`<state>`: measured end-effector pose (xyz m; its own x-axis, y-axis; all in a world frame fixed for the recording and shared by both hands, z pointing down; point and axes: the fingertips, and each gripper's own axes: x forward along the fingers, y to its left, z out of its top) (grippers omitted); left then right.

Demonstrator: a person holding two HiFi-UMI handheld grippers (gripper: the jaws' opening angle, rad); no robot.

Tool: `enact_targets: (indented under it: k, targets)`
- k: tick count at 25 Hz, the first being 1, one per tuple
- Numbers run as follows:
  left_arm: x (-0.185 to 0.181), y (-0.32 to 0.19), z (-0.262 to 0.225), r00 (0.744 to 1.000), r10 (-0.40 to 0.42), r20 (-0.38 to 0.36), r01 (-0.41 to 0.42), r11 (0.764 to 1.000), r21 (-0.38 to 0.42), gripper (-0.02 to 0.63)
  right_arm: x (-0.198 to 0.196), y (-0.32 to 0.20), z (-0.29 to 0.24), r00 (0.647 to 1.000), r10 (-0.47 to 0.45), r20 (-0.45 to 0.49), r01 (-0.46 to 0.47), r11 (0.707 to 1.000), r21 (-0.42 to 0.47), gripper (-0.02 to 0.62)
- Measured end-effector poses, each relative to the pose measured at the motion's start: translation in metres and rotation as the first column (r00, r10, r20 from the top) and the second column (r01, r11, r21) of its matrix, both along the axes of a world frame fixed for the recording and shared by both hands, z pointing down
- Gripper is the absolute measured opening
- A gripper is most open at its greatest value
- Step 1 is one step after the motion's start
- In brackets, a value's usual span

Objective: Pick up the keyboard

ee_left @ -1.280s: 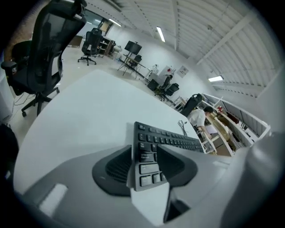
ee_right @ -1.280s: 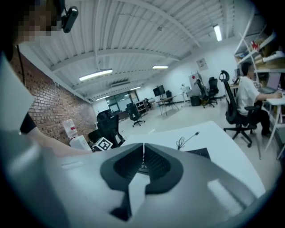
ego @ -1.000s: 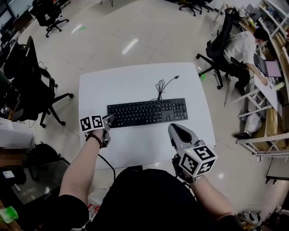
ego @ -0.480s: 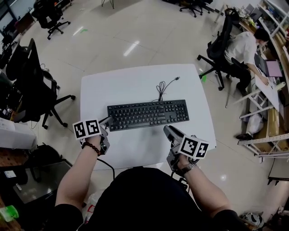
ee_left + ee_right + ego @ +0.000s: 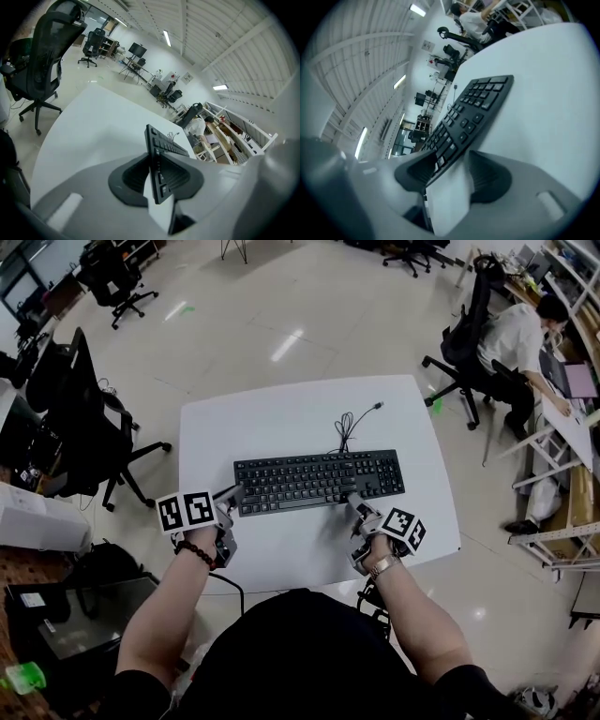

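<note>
A black keyboard (image 5: 319, 481) lies across the middle of the white table (image 5: 281, 418), its cable (image 5: 352, 418) coiled behind it. My left gripper (image 5: 234, 495) is at the keyboard's left end. In the left gripper view that end of the keyboard (image 5: 161, 143) stands between the pads of the left gripper (image 5: 157, 176), which are closing and press on it. My right gripper (image 5: 357, 503) sits low at the front edge, right of middle. In the right gripper view the keyboard (image 5: 473, 117) edge reaches between the jaws of the right gripper (image 5: 452, 176), which are opening, with one pad well apart from it.
Black office chairs (image 5: 80, 418) stand left of the table and another chair (image 5: 469, 343) to the right. A person (image 5: 525, 334) sits at a cluttered desk at the far right. Bare white tabletop lies behind and in front of the keyboard.
My right gripper has dropped from high over the table's front edge, rolled, and opened around the keyboard's near edge. The left gripper's jaws have closed on the keyboard's left end.
</note>
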<state>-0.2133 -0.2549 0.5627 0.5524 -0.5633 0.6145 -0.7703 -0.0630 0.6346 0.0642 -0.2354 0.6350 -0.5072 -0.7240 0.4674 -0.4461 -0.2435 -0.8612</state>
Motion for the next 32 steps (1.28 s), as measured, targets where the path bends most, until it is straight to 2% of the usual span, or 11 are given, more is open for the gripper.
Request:
enact_targets:
  k: [9,13,16,19,23,28,32]
  targets:
    - [0.003,0.0,-0.005,1.0,0.002,0.008,-0.002,1.0,0.001,0.08,0.004,-0.028,0.015,0.988,0.119,0.099,-0.122,0.992,0.017,0.219]
    - [0.004,0.0,-0.006,1.0,0.002,0.008,-0.003,1.0,0.005,0.08,0.004,-0.034,0.017,0.981,0.13,0.147,-0.139,0.989,0.051,0.215]
    - [0.006,0.002,-0.008,1.0,0.004,0.006,-0.004,1.0,0.014,0.08,0.006,-0.034,0.011,0.981,0.118,0.152,-0.133,0.987,0.092,0.183]
    - [0.004,0.001,-0.008,1.0,-0.013,-0.027,0.013,1.0,0.022,0.087,0.008,-0.035,-0.005,0.988,0.096,0.118,-0.114,0.981,0.155,0.147]
    - [0.004,0.004,-0.011,0.996,-0.01,-0.084,0.015,0.998,0.066,0.089,0.01,-0.035,-0.035,0.996,0.061,0.058,-0.073,0.969,0.237,0.144]
    - [0.003,0.002,-0.026,0.986,-0.001,-0.168,0.028,0.987,0.159,0.088,0.011,-0.033,-0.091,0.998,0.021,-0.058,0.001,0.935,0.356,0.144]
    - [0.001,-0.002,-0.04,0.974,0.009,-0.227,0.047,0.97,0.24,0.089,0.008,-0.028,-0.138,0.989,0.006,-0.15,0.061,0.896,0.44,0.143]
